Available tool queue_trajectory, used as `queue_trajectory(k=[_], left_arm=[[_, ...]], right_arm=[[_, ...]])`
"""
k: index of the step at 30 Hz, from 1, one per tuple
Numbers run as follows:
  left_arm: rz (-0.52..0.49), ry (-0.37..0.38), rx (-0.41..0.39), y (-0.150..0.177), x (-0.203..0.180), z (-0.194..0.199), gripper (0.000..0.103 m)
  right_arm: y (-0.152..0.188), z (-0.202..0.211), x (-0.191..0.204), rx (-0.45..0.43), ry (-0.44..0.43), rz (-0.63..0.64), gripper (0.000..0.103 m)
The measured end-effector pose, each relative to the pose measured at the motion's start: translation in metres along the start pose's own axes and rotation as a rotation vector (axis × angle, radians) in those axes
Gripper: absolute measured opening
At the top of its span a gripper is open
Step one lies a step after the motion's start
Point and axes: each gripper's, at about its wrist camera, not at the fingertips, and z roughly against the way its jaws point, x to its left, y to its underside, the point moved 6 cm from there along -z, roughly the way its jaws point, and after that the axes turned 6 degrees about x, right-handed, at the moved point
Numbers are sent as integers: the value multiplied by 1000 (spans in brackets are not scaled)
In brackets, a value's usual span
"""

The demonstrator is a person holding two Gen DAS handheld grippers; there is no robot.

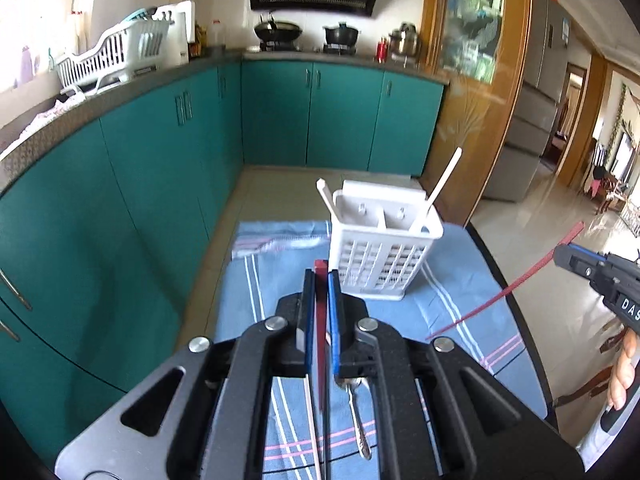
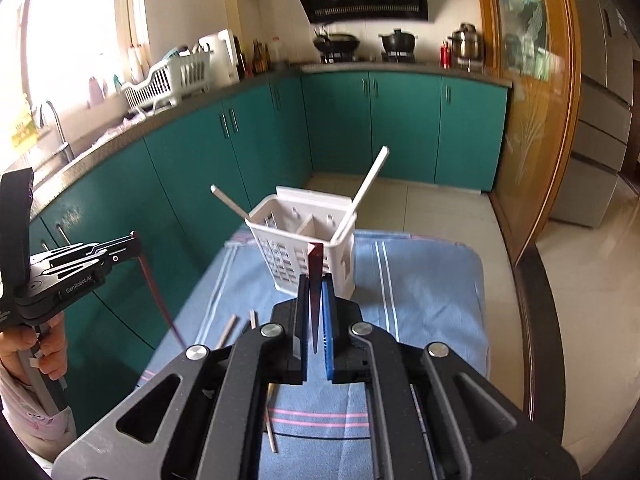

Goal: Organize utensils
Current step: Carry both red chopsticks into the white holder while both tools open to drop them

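Note:
A white slotted utensil holder (image 1: 380,248) (image 2: 308,240) stands on a blue striped cloth (image 1: 452,296) (image 2: 420,292), with two white chopsticks (image 1: 442,184) (image 2: 368,184) leaning out of it. My left gripper (image 1: 321,280) is shut on a dark red chopstick (image 1: 320,320), raised above the cloth in front of the holder; it also shows in the right wrist view (image 2: 134,240). My right gripper (image 2: 316,284) is shut on another dark red chopstick (image 2: 315,280), also seen from the left (image 1: 512,284). A metal spoon (image 1: 358,416) and light chopsticks (image 2: 226,332) lie on the cloth.
Teal cabinets (image 1: 160,184) run along the left and back. The counter holds a white dish rack (image 1: 116,56), pots and a stove (image 1: 280,34). A wooden-framed glass door (image 2: 532,100) is at the right. The table's dark edge (image 2: 536,320) is on the right.

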Motion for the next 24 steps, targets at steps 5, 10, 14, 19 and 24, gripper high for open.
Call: queue_trajectory(k=[5,10,14,19,24], left_arm=[[16,13,-54,-19,-2,16,6],[33,47,-117,-57,-6,29,6],[86,51,-200,-102,-3,49,6],[130,85,-376,-154,-6,76,6],[123,5,-363,-171,-17,40,6]], right_arm=[[-9,-4,5,11,1,18,7],[-30,-5,13,9,-19,40,7],[-75,18,15,-88,-54,23,7],[-129,49,8,-274,3,-3,7],[-148,9,-4,-263,55,-31,7]])
